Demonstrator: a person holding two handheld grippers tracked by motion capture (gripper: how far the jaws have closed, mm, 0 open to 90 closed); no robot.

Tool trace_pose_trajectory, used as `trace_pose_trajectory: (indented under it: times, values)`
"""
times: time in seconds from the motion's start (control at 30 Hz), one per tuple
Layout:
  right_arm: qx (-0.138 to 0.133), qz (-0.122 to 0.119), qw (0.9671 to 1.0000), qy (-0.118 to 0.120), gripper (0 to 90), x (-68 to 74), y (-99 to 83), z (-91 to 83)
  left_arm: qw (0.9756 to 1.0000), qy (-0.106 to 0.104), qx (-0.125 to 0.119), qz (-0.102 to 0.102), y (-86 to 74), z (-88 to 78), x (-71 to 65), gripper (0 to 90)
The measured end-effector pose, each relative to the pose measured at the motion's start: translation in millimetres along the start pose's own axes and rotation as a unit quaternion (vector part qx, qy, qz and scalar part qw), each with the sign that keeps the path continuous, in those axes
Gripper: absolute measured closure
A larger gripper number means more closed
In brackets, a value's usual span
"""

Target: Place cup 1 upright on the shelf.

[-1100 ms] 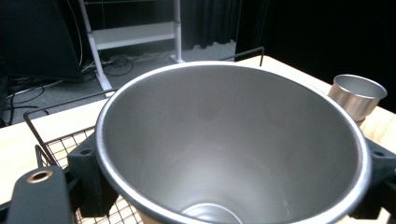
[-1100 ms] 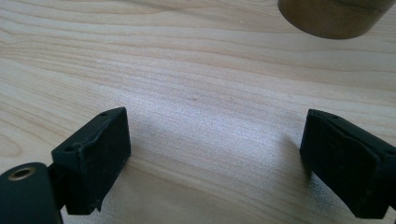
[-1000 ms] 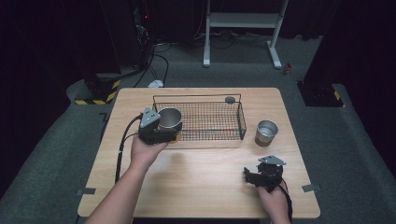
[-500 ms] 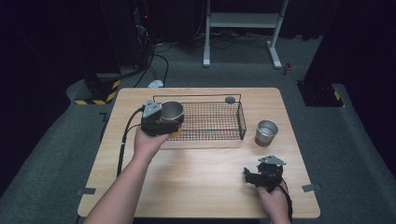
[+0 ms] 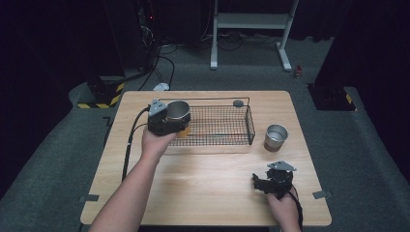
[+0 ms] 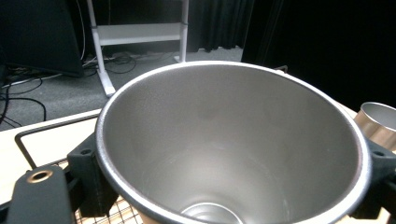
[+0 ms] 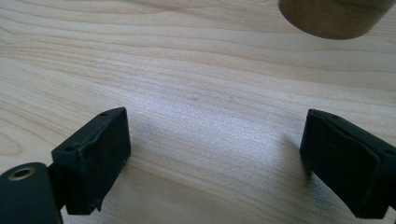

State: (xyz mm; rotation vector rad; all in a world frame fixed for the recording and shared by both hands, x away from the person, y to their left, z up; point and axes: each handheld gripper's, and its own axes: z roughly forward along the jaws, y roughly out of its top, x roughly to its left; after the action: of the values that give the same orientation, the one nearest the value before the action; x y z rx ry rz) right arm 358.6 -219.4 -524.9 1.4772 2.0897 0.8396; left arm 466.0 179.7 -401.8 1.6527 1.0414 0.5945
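High view. Desk (image 5: 203, 188): light wood, rectangular. Wire basket (image 5: 217, 126): black mesh, standing on the far half of the desk. Left claw (image 5: 170, 121): held in the person's left hand at the basket's left end, clamped on a steel cup (image 5: 178, 112); the cup is upright, mouth up, raised at the basket's left rim. Second steel cup (image 5: 276, 137): upright on the desk, just to the right of the basket, apart from it. Right claw (image 5: 265, 182): held in the right hand near the desk's front right edge, low over the wood, well apart from both cups.

Left gripper view. Steel cup (image 6: 233, 144): seen from above into its brushed interior, a black jaw pressed against its wall on each side. Basket rim (image 6: 28, 140): at lower left, beneath the cup. Second steel cup (image 6: 380, 123): at the right edge, farther off.

Right gripper view. Right claw (image 7: 212, 163): jaws spread wide, nothing between them, bare desk (image 7: 187, 70) beneath. Base of the second steel cup (image 7: 334, 16): at the top edge, ahead of the jaws.
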Motion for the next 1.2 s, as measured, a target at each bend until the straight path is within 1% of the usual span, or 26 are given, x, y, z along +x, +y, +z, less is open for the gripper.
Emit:
trace_pose_trajectory:
  times: [0.1,0.17,0.23,0.3,0.33,0.37,0.47,0.53,0.6,0.67,0.7,0.77,0.8,0.83,1.03,1.2]
  values:
    - [0.000,0.000,1.0000,0.000,8.5,0.0,0.0,0.0,1.0000,0.003,-0.004,-0.003,-1.0,4.8,2.5,13.4]
    - [0.000,0.000,1.0000,0.000,8.5,0.0,0.0,0.0,0.9999,0.002,-0.007,-0.011,-1.8,7.9,4.1,13.4]
    - [0.000,0.000,1.0000,0.000,8.5,0.0,0.0,0.0,0.9999,0.005,-0.008,-0.012,-2.4,10.9,5.6,13.4]
    - [0.000,0.001,1.0000,0.000,8.5,0.2,0.0,-0.1,0.9999,0.005,0.012,-0.008,-0.2,16.1,6.6,13.4]
    - [0.000,0.000,1.0000,0.000,8.5,0.0,0.0,0.0,0.9999,0.006,0.014,-0.006,0.4,18.3,6.4,13.4]
    - [0.000,0.001,1.0000,0.000,8.5,0.1,-0.1,-0.1,0.9999,0.006,0.014,-0.004,1.2,20.0,6.6,13.4]
    - [0.000,0.000,1.0000,0.001,8.5,0.0,-0.1,-0.1,0.9999,0.007,0.008,-0.007,2.4,25.8,6.8,13.4]
    - [0.000,0.000,1.0000,0.001,8.5,0.0,-0.1,-0.1,0.9998,0.009,0.019,-0.005,3.6,30.0,7.3,13.4]
    - [0.000,0.000,1.0000,0.001,8.5,0.0,-0.1,-0.1,0.9997,0.009,0.022,-0.002,4.1,33.2,7.3,13.3]
    - [0.000,-0.002,1.0000,0.002,8.5,-0.3,-0.3,-0.2,0.9996,0.008,0.026,-0.004,4.7,37.0,7.8,13.3]
    - [0.000,-0.002,1.0000,0.002,8.4,-0.4,-0.3,-0.2,0.9996,0.009,0.027,-0.001,4.8,38.8,8.3,13.3]
    - [0.000,-0.002,1.0000,0.002,8.5,-0.4,-0.3,-0.2,0.9997,0.011,0.021,-0.006,3.8,42.8,8.9,13.4]
    - [0.000,-0.002,1.0000,0.002,8.4,-0.3,-0.3,-0.2,0.9997,0.011,0.022,-0.007,3.6,43.9,9.6,13.3]
    - [0.000,-0.002,1.0000,0.002,8.5,-0.4,-0.3,-0.2,0.9996,0.011,0.025,-0.010,3.5,45.5,10.2,13.3]
    - [0.000,-0.002,1.0000,0.002,8.5,-0.4,-0.3,-0.2,0.9992,0.016,0.037,-0.009,3.5,53.3,12.0,13.3]
    - [0.000,-0.002,1.0000,0.002,8.5,-0.3,-0.3,-0.2,0.9988,0.017,0.043,-0.014,2.2,57.2,13.3,13.3]
